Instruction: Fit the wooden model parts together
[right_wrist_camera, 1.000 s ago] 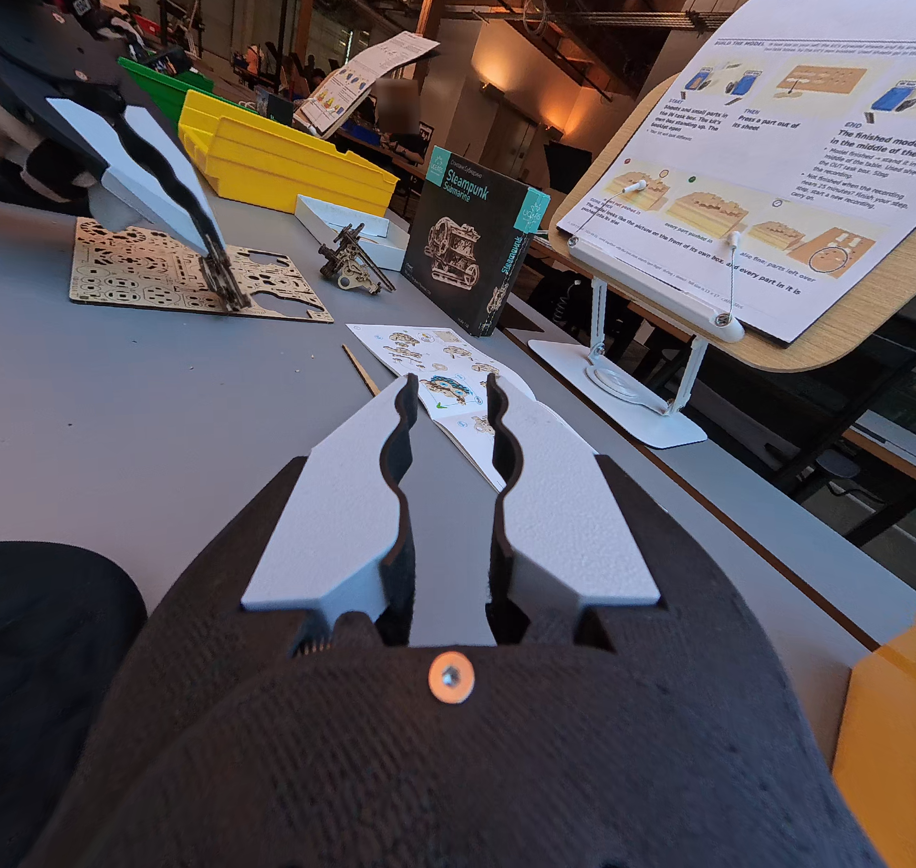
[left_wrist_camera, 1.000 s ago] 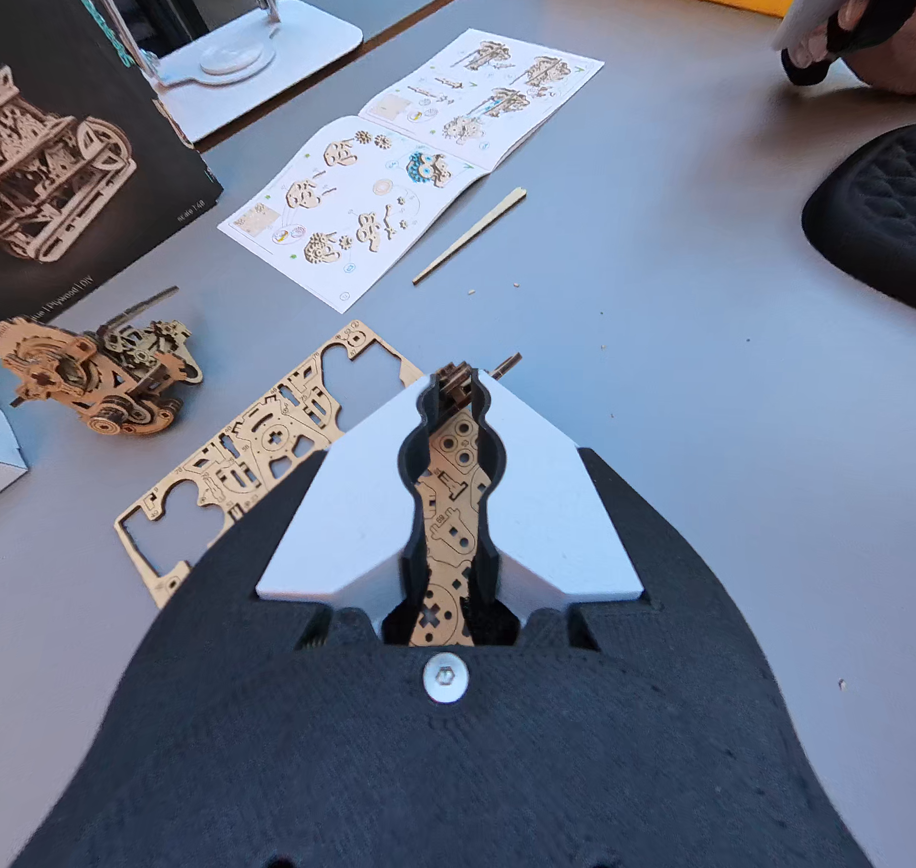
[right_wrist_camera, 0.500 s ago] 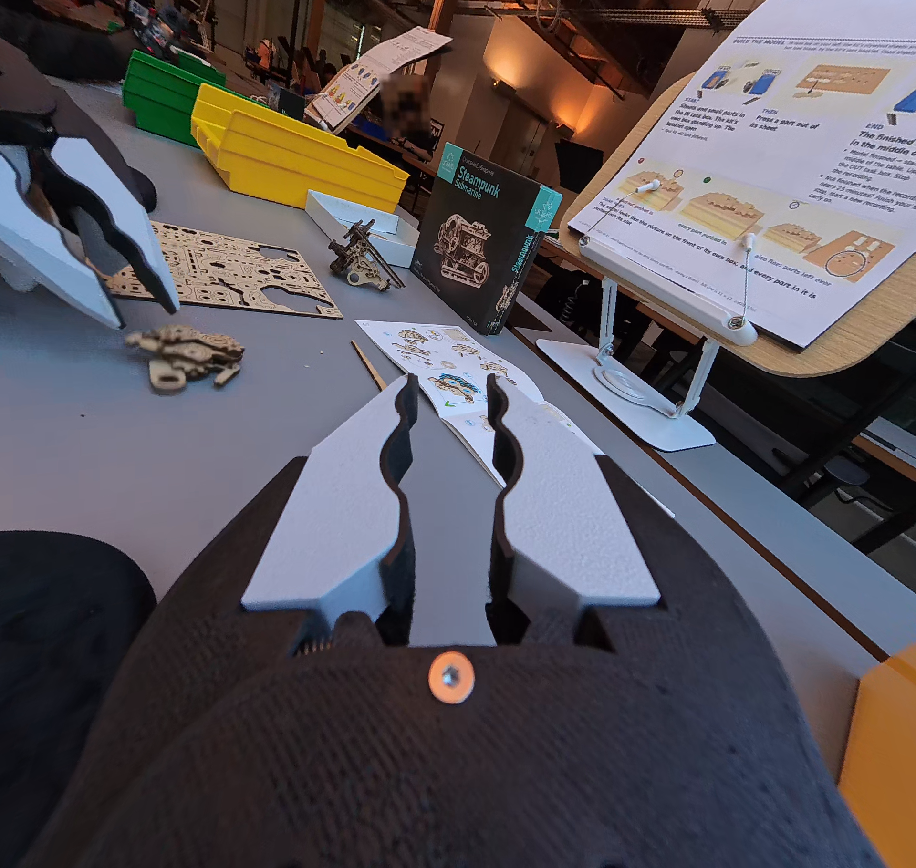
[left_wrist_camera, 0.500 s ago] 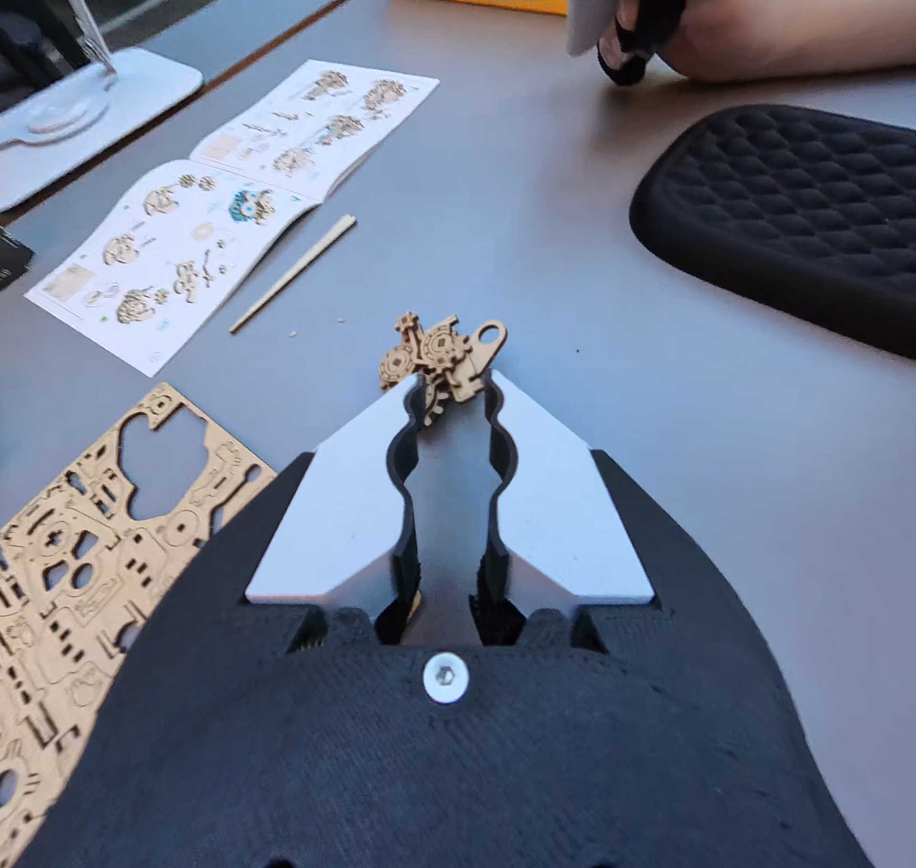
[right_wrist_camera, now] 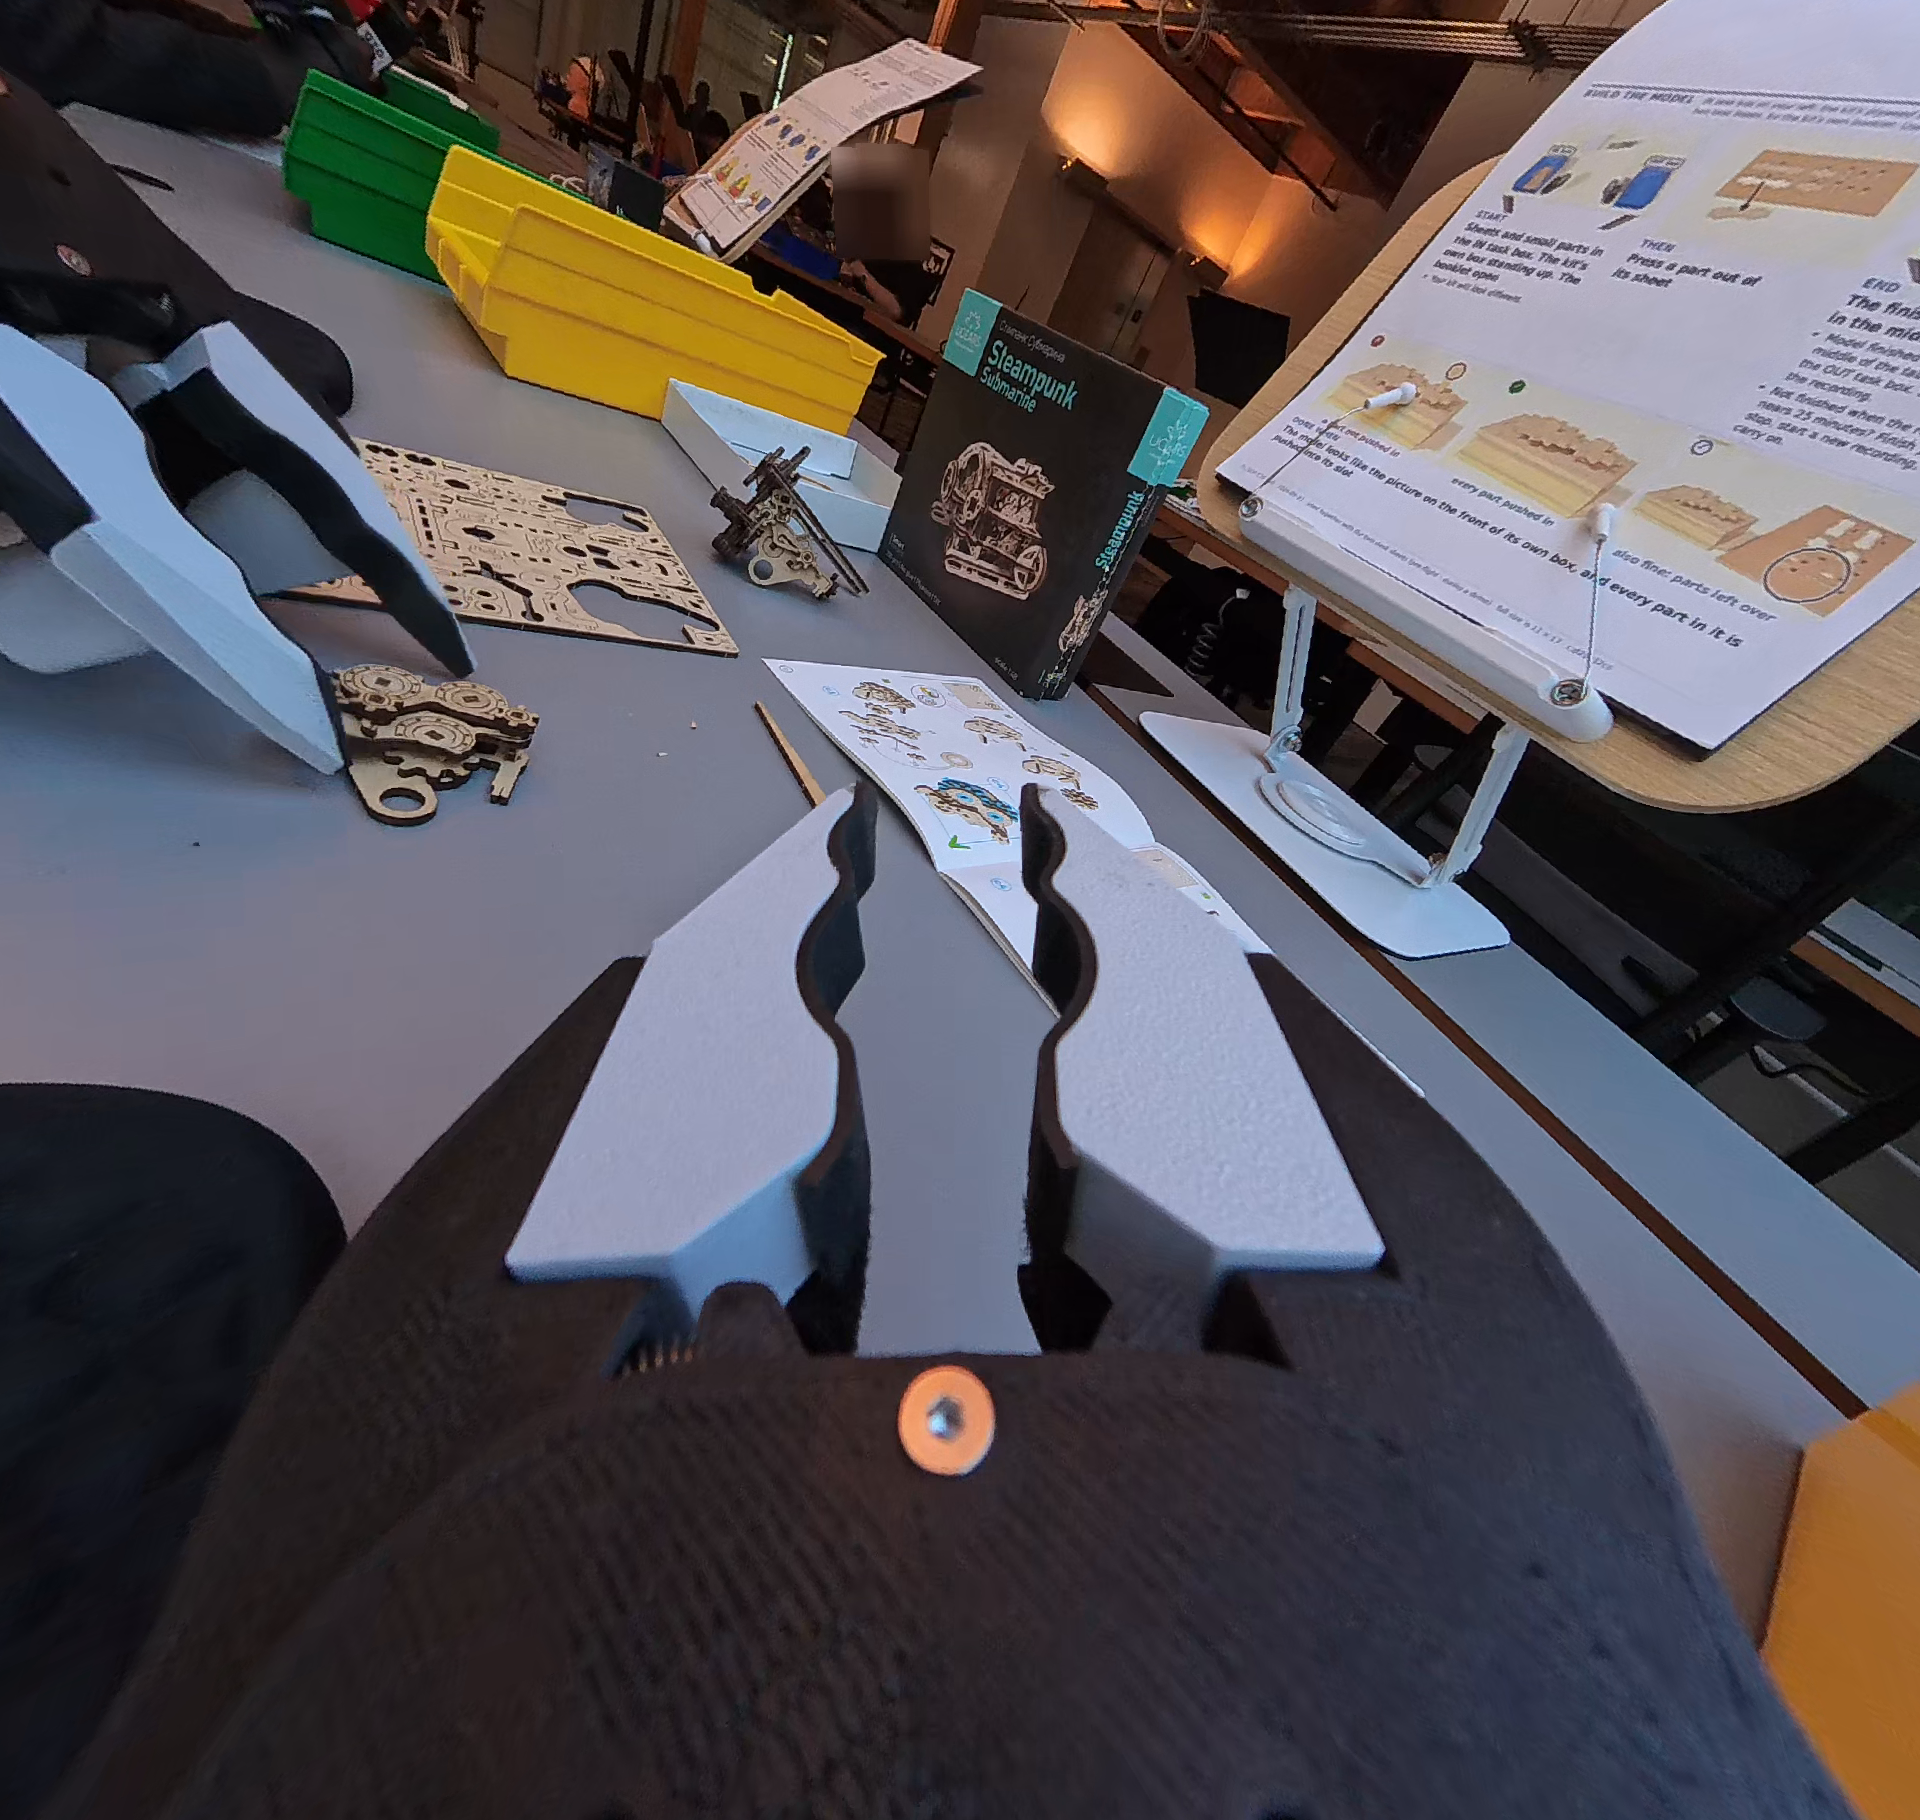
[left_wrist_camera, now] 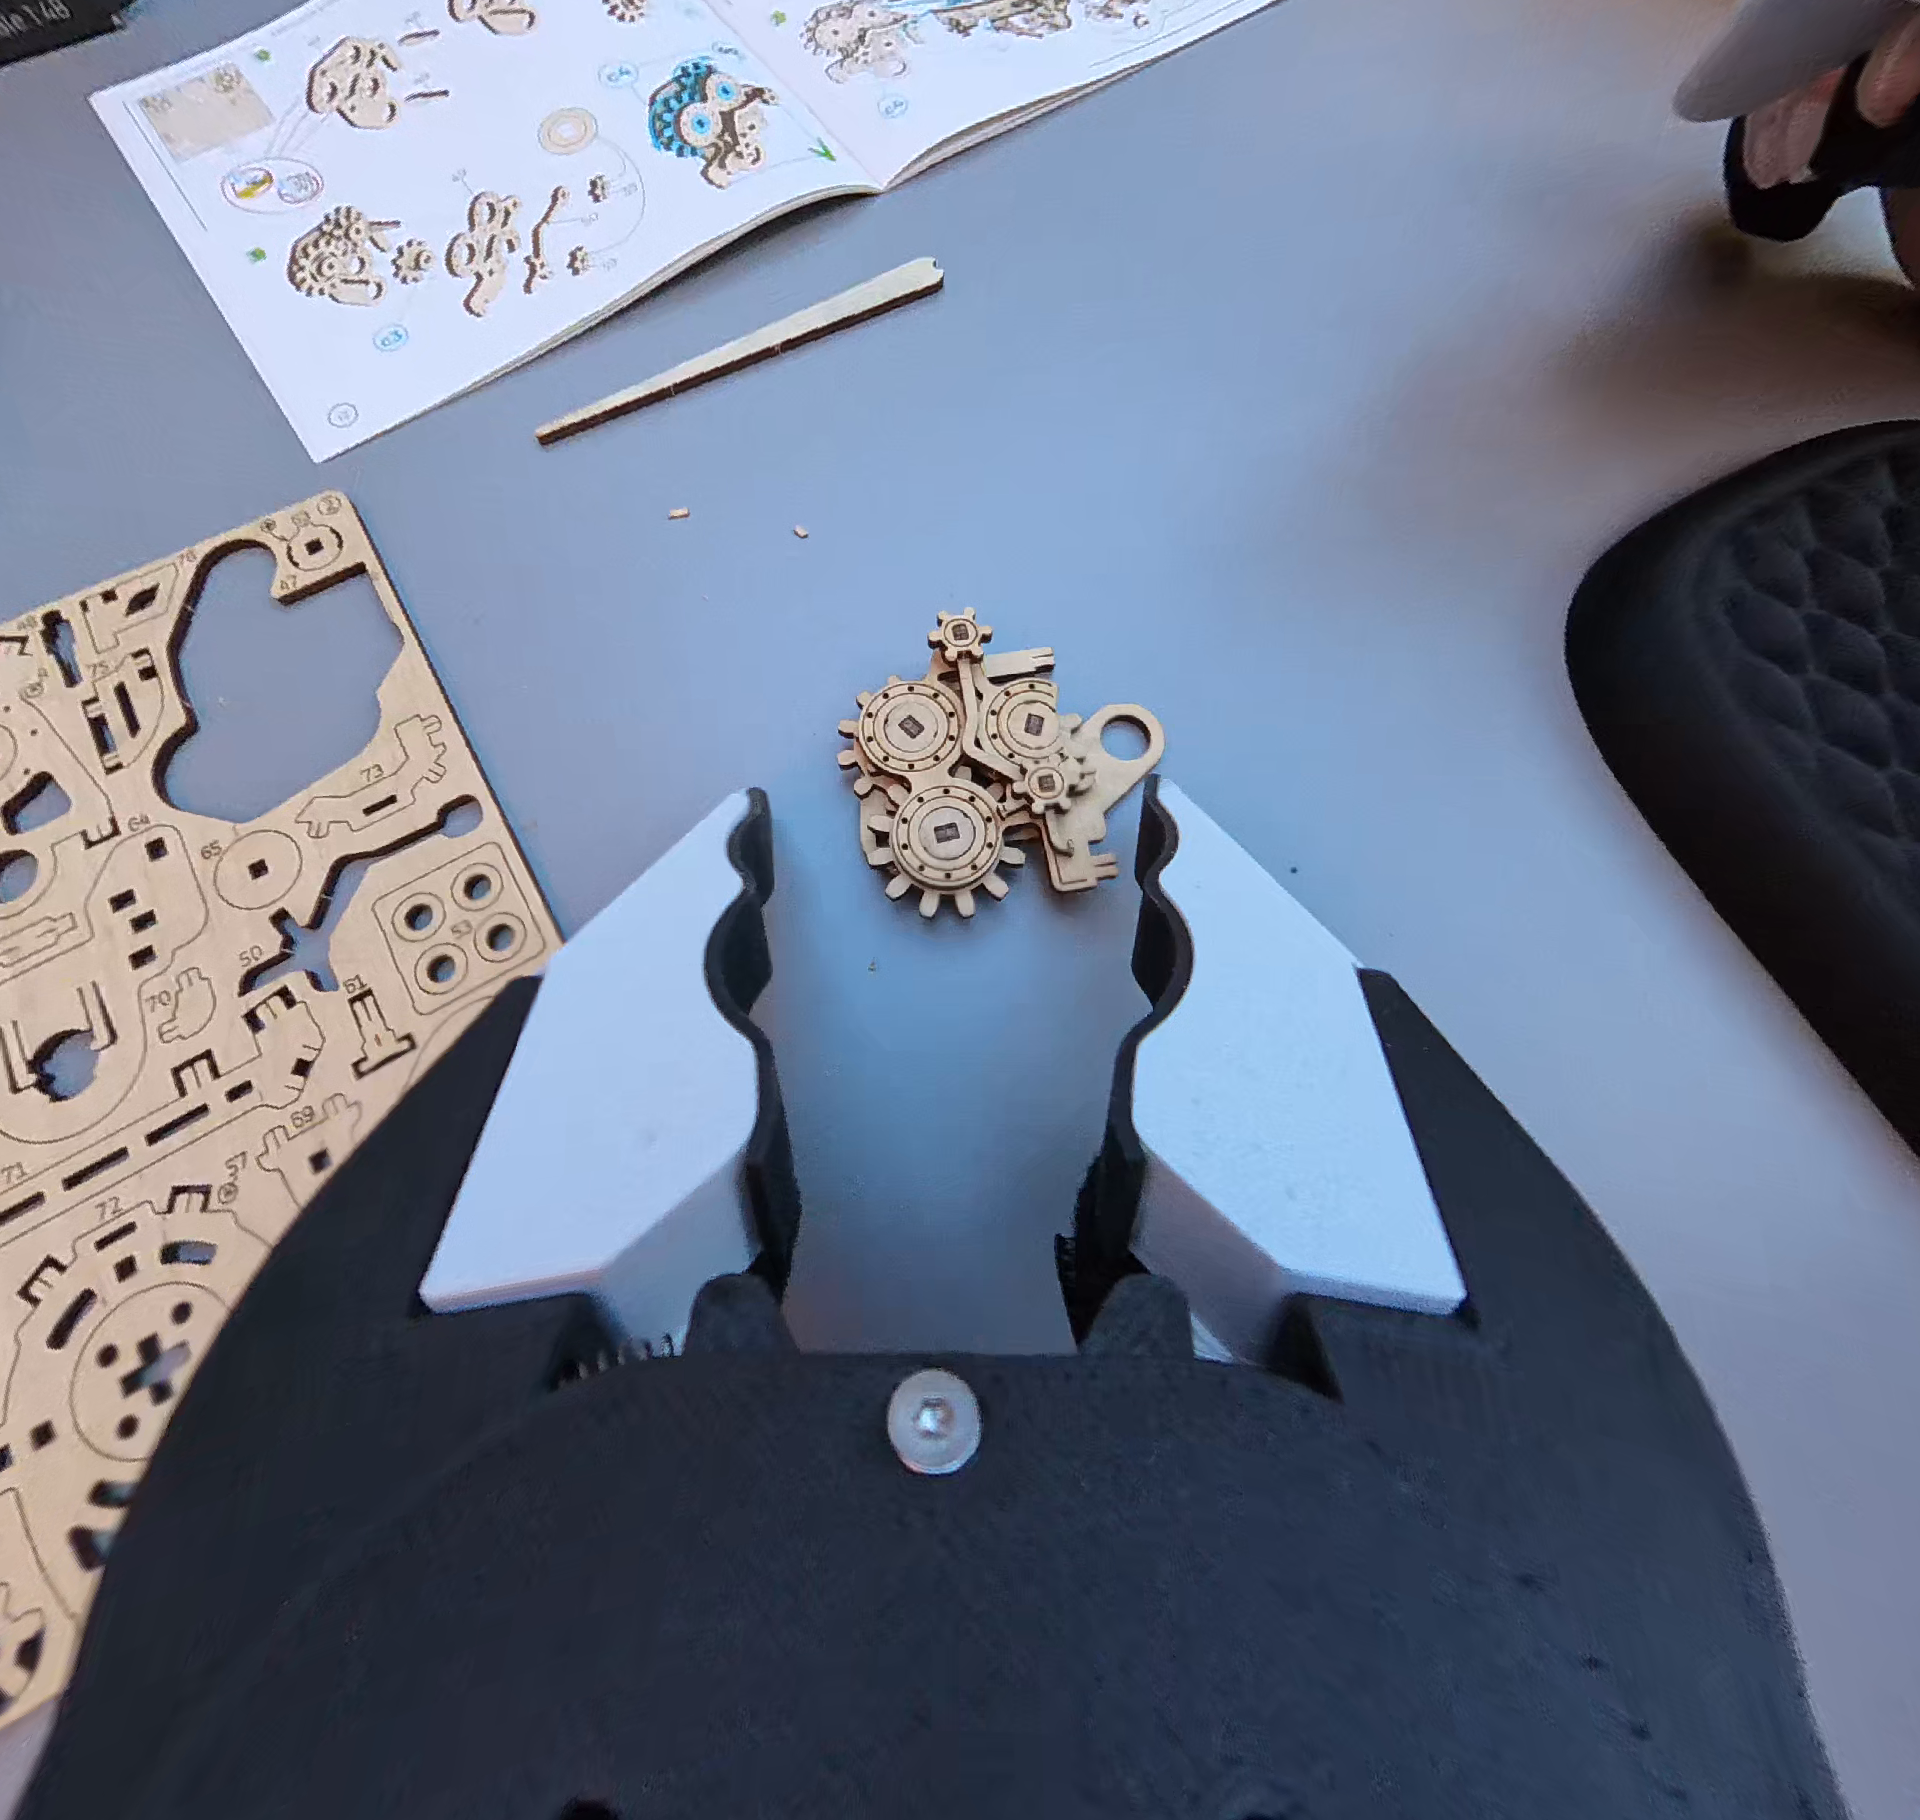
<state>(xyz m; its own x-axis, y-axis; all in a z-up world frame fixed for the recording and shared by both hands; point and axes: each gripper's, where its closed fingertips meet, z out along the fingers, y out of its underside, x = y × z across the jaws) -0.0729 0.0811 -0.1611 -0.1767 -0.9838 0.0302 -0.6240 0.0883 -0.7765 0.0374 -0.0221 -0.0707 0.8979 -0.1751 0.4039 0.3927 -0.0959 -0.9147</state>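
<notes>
Plywood gear assembly (left_wrist_camera: 987, 773) lies flat between left gripper's (left_wrist_camera: 954, 806) spread fingers (left_wrist_camera: 665, 970).

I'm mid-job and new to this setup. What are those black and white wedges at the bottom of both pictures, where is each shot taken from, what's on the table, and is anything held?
The wedges are two handheld grippers, each with a camera looking along its own fingers. The left wrist view looks down over the left gripper, jaws wide open and empty, fingertips either side of a small gear assembly lying flat on the grey table. The right wrist view looks low across the table over the right gripper, open and holding nothing; the left gripper shows at its left edge. Also on the table: a wooden parts sheet, an open instruction booklet, a thin wooden stick, a partly built model, the kit box, yellow bins, and an instruction stand.
</notes>
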